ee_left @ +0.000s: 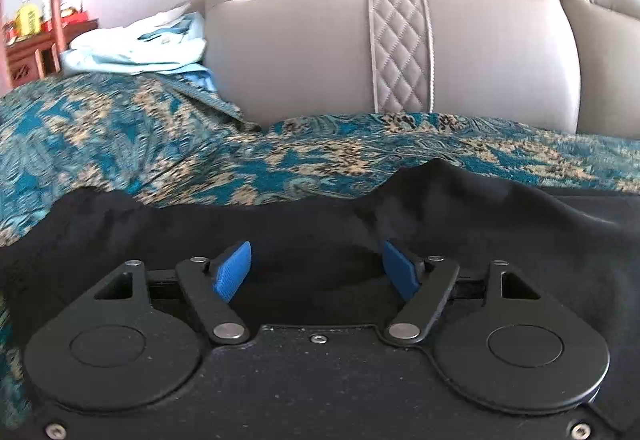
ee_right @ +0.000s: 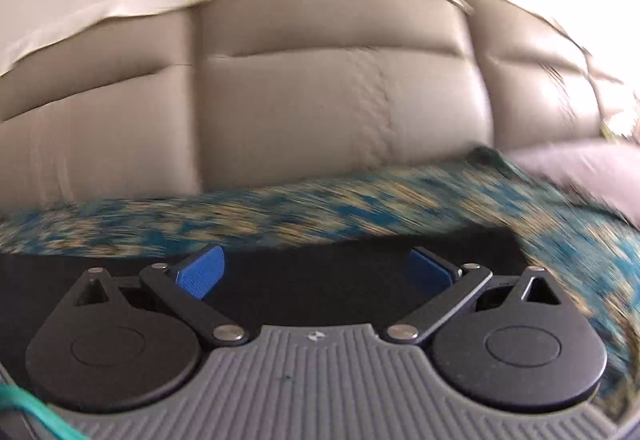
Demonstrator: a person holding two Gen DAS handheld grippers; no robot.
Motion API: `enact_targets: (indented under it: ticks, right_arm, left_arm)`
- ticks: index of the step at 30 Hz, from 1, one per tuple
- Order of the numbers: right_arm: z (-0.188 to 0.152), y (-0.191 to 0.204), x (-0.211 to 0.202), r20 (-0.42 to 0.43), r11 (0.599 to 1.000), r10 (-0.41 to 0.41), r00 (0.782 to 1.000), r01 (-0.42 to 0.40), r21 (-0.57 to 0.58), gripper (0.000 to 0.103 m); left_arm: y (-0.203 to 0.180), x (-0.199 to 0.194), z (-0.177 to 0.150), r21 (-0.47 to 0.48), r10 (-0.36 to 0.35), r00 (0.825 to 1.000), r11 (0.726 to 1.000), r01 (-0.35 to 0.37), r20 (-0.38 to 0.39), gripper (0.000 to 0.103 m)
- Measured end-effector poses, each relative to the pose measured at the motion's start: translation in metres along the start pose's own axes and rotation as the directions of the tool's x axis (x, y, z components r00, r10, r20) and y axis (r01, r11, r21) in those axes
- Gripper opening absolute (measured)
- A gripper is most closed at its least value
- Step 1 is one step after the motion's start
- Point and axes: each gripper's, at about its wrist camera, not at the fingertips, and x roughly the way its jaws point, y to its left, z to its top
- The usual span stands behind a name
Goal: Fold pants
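At far left, a wooden cabinet [ee_left: 24, 48] stands against the wall, and a pale blue garment [ee_left: 136, 50] lies bunched beside the grey padded headboard [ee_left: 304, 52]. The black pants [ee_left: 304, 224] lie spread on the teal and gold patterned bedspread [ee_left: 120, 144] of a bed, their long axis running left to right across both views. Which end is the waist cannot be told. In the left wrist view their far edge is rumpled, rising into a peak right of centre.

The left claw [ee_left: 320, 270] sits low over the pants, aimed at the headboard, its blue pads [ee_left: 234, 270] spread well apart with nothing between them but the cloth below.

The right claw [ee_right: 318, 274] is posed the same way, level and pointed at the headboard, its pads [ee_right: 200, 276] wide apart and gripping nothing. There the pants' [ee_right: 320, 280] far edge runs straight, ending in a corner at right. That view is motion-blurred.
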Motion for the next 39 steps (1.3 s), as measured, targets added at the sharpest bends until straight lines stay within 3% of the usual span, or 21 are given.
enact_targets:
  ticks: [3,7,10,12,18,24,30,35,39]
  right_arm:
    - [0.004,0.046,0.005,0.036,0.997,0.040,0.999,-0.038,-0.066,0.103]
    - [0.005,0.109,0.014,0.008,0.982,0.142,0.990,-0.139,-0.130,0.103]
    - [0.000,0.156,0.013,-0.042,0.958,0.250,0.967,-0.254,-0.132,0.103]
    - [-0.010,0.189,0.009,-0.071,0.938,0.310,0.948,-0.318,-0.140,0.103]
    - [-0.053,0.276,-0.019,-0.163,0.846,0.433,0.887,-0.462,-0.267,0.103]
    - [-0.083,0.320,-0.048,-0.215,0.772,0.490,0.845,-0.535,-0.343,0.103]
    - [-0.086,0.300,-0.058,-0.215,0.783,0.482,0.849,-0.528,-0.329,0.103]
    - [-0.081,0.250,-0.052,-0.199,0.837,0.407,0.892,-0.451,-0.310,0.103]
    - [-0.071,0.195,-0.039,-0.186,0.905,0.306,0.934,-0.345,-0.247,0.103]
  left_arm:
    - [0.020,-0.023,-0.005,-0.034,-0.034,0.999,0.999,0.035,0.039,0.077]
    - [0.043,-0.034,-0.015,0.037,0.038,0.997,0.999,-0.041,0.072,0.077]
    - [0.064,-0.028,-0.027,0.052,0.118,0.991,0.991,-0.121,0.057,0.077]
    - [0.079,-0.023,-0.034,0.023,0.136,0.990,0.990,-0.137,0.037,0.077]
    - [0.102,-0.030,-0.060,-0.016,0.126,0.988,0.992,-0.125,0.089,0.080]
    - [0.115,-0.032,-0.067,-0.078,0.084,0.992,0.994,-0.077,0.090,0.080]
    - [0.116,-0.030,-0.067,-0.096,0.087,0.992,0.992,-0.078,0.087,0.083]
    - [0.116,-0.030,-0.067,-0.101,0.082,0.993,0.992,-0.073,0.086,0.083]
    - [0.116,-0.029,-0.067,-0.105,0.079,0.993,0.992,-0.070,0.086,0.084]
